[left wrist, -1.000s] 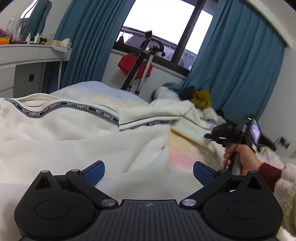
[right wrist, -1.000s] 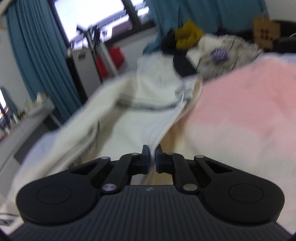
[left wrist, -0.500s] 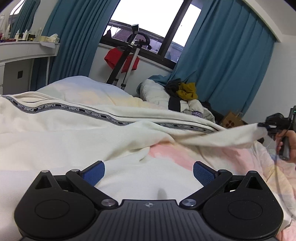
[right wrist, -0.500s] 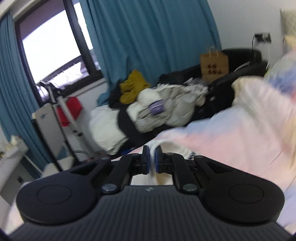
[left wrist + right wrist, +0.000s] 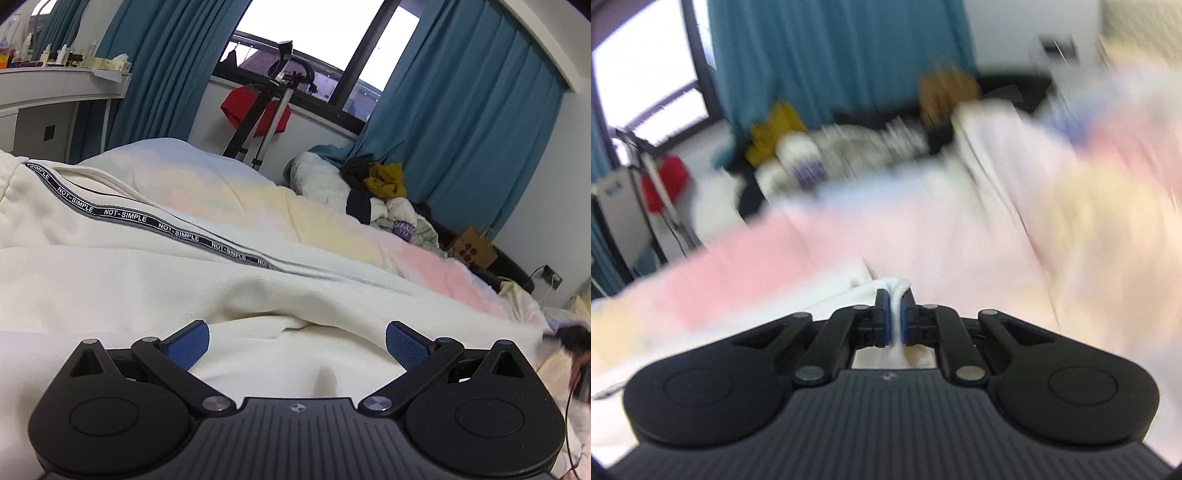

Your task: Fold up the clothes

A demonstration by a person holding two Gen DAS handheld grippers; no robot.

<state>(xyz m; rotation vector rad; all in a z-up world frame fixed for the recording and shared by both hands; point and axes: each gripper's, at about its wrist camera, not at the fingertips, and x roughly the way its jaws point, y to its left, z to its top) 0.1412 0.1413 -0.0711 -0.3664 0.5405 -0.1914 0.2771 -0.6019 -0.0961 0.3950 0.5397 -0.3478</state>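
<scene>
- The cream cotton garment with a black "NOT-SIMPLE" printed tape (image 5: pixel 155 258) lies spread across the pastel pink-and-yellow quilted bed (image 5: pixel 332 229), running from the near left toward the far right edge.
- The right claw (image 5: pixel 894 321) is clamped on a bunched white end of that garment — cloth is pinched between its blue pads and trails below them.
- The left claw (image 5: pixel 295 343) stands wide apart over the near fold, holding nothing; its blue pads (image 5: pixel 186 345) sit just above the cloth.
- To do this step well, I judge the held end should be drawn out level and taut along the bed so the tape runs straight, then laid down before letting go; the left claw could pin the near part against sliding.
- A hard tug risks dragging the whole garment off line.
- Hard to make out: the right wrist view is smeared by motion, so where the end lies on the bed is unclear — and in the left view the right hand is only a dark blur at the frame's edge.
</scene>
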